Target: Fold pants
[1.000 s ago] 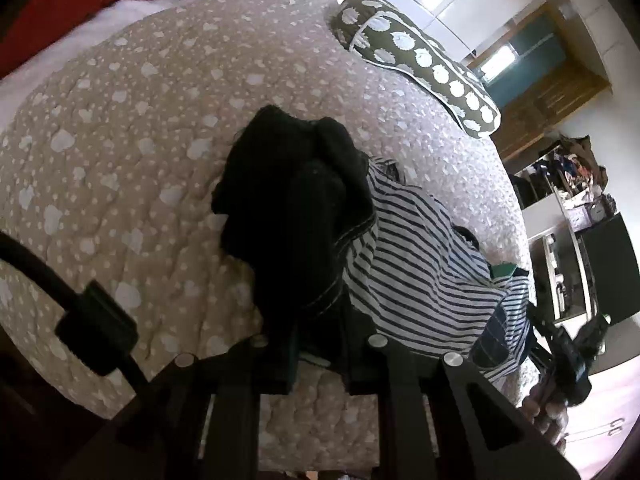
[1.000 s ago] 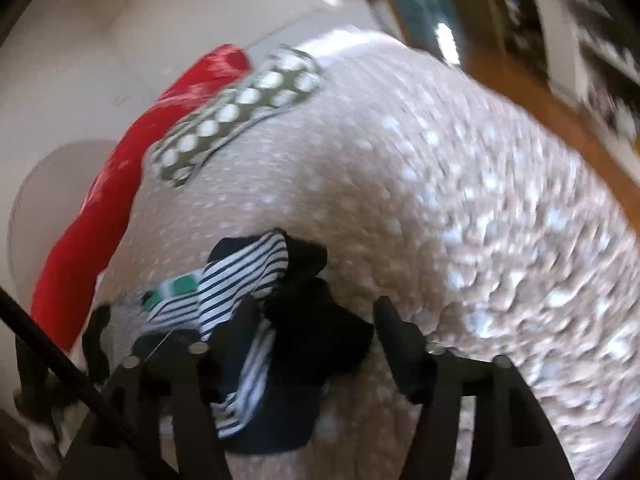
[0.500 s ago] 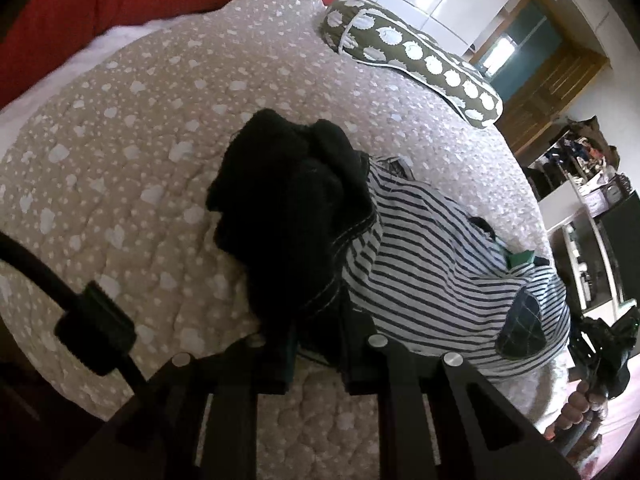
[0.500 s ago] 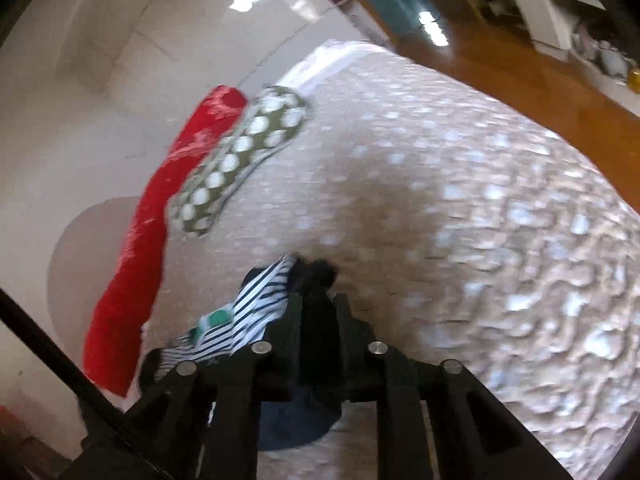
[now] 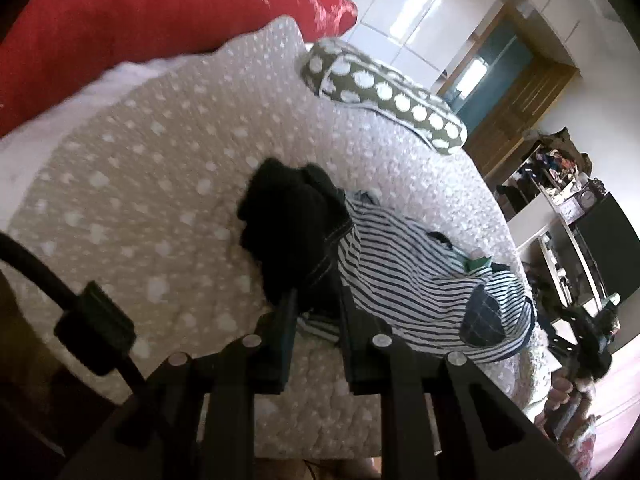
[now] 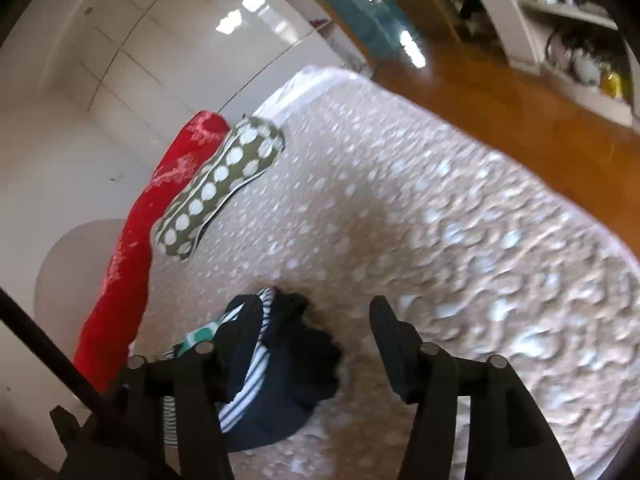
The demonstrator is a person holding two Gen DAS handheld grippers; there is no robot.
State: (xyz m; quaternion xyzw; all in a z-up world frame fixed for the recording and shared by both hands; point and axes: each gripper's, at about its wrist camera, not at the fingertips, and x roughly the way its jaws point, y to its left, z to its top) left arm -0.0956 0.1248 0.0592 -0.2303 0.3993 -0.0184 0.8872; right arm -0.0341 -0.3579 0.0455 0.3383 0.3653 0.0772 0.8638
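Pants [image 6: 292, 392] btm – cut off

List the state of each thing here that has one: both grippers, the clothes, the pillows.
Left gripper: jaws nearly shut on dark cloth, just eased slightly.
Right gripper: open, jaws just reopened, gripping nothing.
Black pants: bunched, unfolded.
Striped garment: crumpled beside the pants.
Spotted pillow: lying flat.
Red pillow: at bed's edge.

A bed [image 5: 168, 184] covered with a beige quilt [image 6: 460, 248] dotted in white fills the room's middle. A red bolster [image 5: 132, 20] and an olive polka-dot cushion [image 5: 384, 88] lie at its head, against a white panelled wall [image 6: 120, 60] with bright reflections. The wooden floor [image 6: 500, 100] leads to white shelving [image 6: 560, 16] crowded with small items.
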